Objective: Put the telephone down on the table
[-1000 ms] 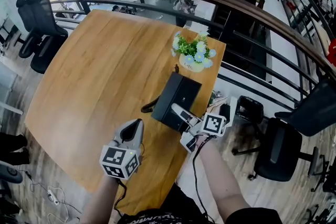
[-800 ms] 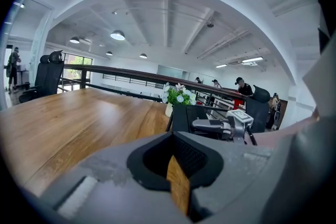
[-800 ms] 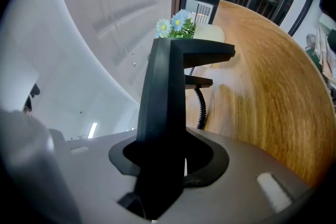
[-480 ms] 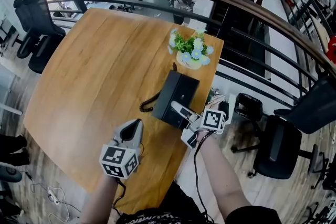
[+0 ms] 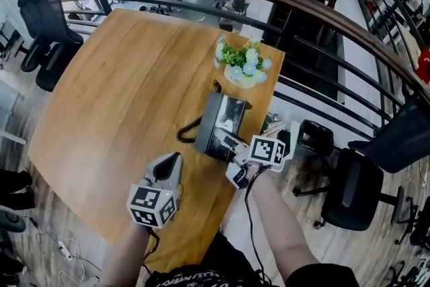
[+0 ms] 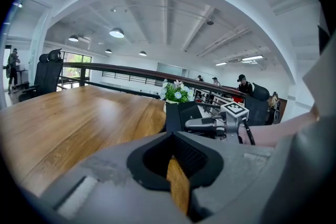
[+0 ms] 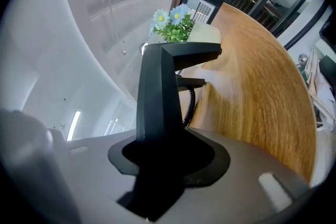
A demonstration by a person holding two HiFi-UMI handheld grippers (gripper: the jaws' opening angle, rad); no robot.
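Telephone (image 5: pixel 219 123) is held tilted over the right side of the wooden table (image 5: pixel 114 91). It's caught by its near end in the right gripper (image 5: pixel 229 143), whose jaws are easing open with the black body pinched between them. Whether its base is touching the wood can't be made out. Its curly cord (image 5: pixel 189 132) is trailed off to the left, and a pot of flowers (image 5: pixel 243 68) is parked just behind it. The left gripper (image 5: pixel 172 162) is kept off to the left, jaws closed together on nothing.
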